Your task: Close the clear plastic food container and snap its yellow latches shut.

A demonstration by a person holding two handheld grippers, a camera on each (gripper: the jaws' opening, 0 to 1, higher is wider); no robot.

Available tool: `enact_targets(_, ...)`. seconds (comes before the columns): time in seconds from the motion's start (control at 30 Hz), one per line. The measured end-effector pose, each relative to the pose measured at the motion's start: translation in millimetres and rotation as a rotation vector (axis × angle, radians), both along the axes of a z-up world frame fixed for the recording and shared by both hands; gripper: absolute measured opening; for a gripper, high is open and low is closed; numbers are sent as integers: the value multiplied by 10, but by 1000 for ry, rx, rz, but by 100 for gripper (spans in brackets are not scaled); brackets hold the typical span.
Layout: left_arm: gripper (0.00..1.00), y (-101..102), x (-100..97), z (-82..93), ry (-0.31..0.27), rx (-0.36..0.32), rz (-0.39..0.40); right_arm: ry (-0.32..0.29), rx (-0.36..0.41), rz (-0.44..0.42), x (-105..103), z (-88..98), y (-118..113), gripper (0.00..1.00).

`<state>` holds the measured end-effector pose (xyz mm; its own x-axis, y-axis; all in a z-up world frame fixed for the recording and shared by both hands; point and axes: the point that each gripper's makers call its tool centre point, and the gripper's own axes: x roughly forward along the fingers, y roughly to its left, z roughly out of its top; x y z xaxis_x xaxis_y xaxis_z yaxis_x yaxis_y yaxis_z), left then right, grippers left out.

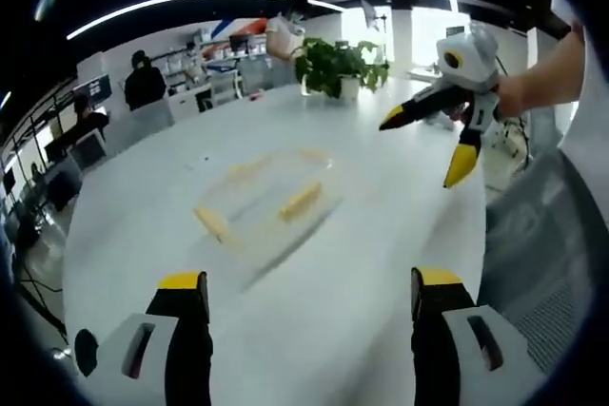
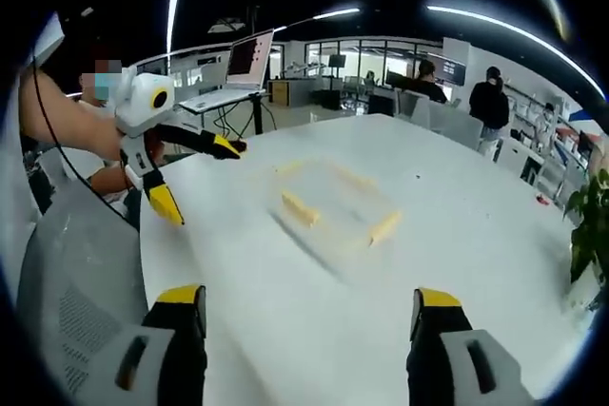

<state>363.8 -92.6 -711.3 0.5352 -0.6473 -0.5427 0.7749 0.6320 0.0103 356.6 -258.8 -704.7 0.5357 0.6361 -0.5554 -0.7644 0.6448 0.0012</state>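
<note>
Clear container (image 1: 266,199) w/ yellow latches (image 1: 301,201); white table (image 1: 381,235); yellow-tipped fingers (image 1: 183,281).

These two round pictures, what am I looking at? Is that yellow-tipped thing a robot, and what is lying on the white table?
It is no robot. A person holds a two-jaw tool in each hand, and each tool carries its own wide-angle camera.

In the left gripper view, the left gripper rises from the bottom, jaws wide apart; the right gripper reaches in from the right, also open.

The right gripper view is the same scene from the other hand, so there the left gripper comes in from the left.

On the white table lies a clear plastic food container with yellow latches. A potted plant stands at the far end. Neither tool holds anything.
</note>
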Motion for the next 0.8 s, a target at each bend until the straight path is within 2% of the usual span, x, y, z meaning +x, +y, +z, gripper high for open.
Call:
enact_targets(0.1, 88, 45, -75, -30, 1, 17, 5, -23, 17, -17, -77, 26, -14, 88)
enact_targets(0.3, 91, 74, -238, 7, 2, -23, 27, -70, 33, -36, -201, 72, -28, 89)
enact_targets(0.43, 92, 113, -326, -18, 3, -20, 36, -63, 34, -54, -279, 47, -59, 89)
enact_targets(0.53, 93, 144, -377, 17, 1, -56, 70, -58, 42, -63, -367, 36, -70, 88)
enact_targets(0.73, 96, 159, -476, 25, -14, -78, 108, -60, 51, -84, -516, 9, -77, 89)
enact_targets(0.8, 97, 178, -482, 16, -39, -37, 95, -60, 49, -87, -537, -14, -90, 89)
